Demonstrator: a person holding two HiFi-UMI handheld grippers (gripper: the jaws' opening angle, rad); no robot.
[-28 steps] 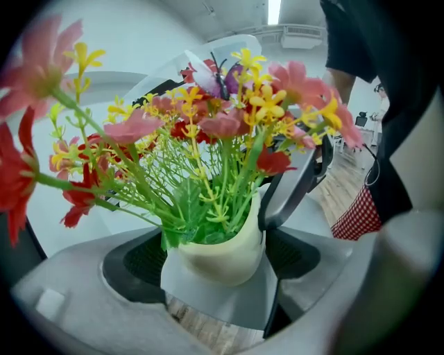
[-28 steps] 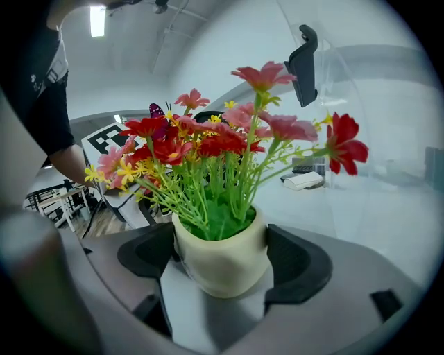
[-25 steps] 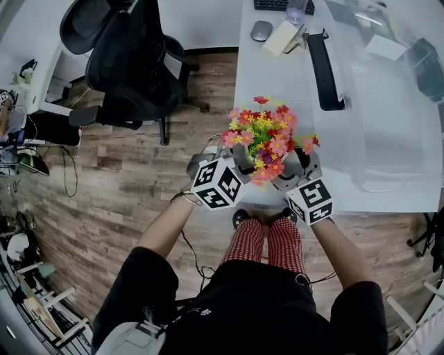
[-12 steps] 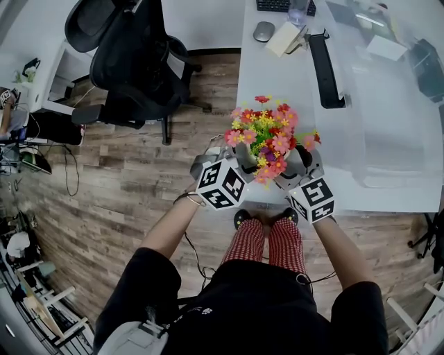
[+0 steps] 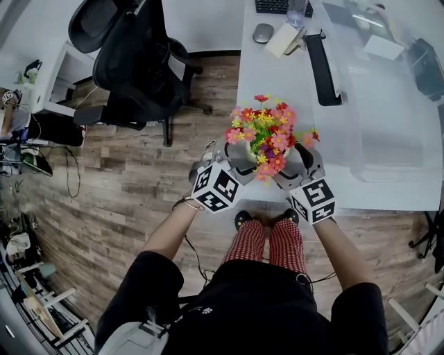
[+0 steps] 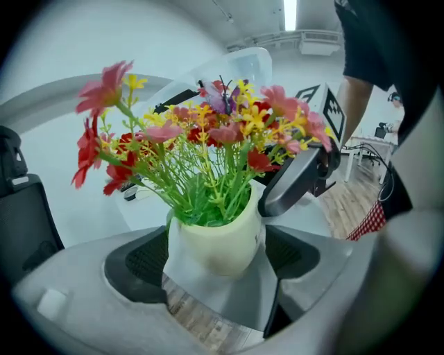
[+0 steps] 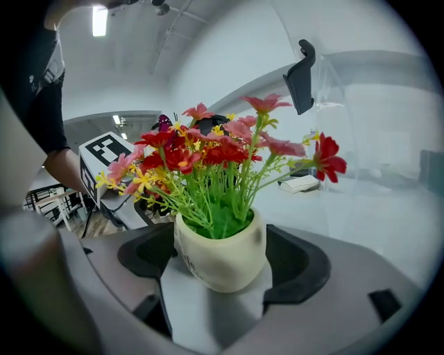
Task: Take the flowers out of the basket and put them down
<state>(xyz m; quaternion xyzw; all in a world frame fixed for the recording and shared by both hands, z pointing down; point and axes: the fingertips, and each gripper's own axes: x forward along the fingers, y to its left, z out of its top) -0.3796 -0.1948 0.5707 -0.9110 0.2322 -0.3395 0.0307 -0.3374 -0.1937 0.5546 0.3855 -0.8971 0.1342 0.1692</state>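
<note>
A bunch of red, pink and yellow flowers (image 5: 267, 134) stands in a small cream pot (image 5: 243, 152). Both grippers hold the pot in the air over the near edge of the white desk (image 5: 277, 76). My left gripper (image 5: 236, 157) is shut on the pot (image 6: 218, 239) from the left, its pads (image 6: 142, 260) against the sides. My right gripper (image 5: 294, 161) is shut on the same pot (image 7: 222, 253) from the right. The pot stands upright. No basket shows in any view.
A black office chair (image 5: 132, 62) stands on the wood floor to the left. The desk carries a mouse (image 5: 262, 32), a keyboard (image 5: 281, 5), a long black bar (image 5: 322, 66) and a clear plastic cover (image 5: 388, 104) at the right. The person's legs (image 5: 267, 243) are below the grippers.
The pot and both grippers have drifted slightly up the frame toward the desk. Both grippers keep the same hold.
</note>
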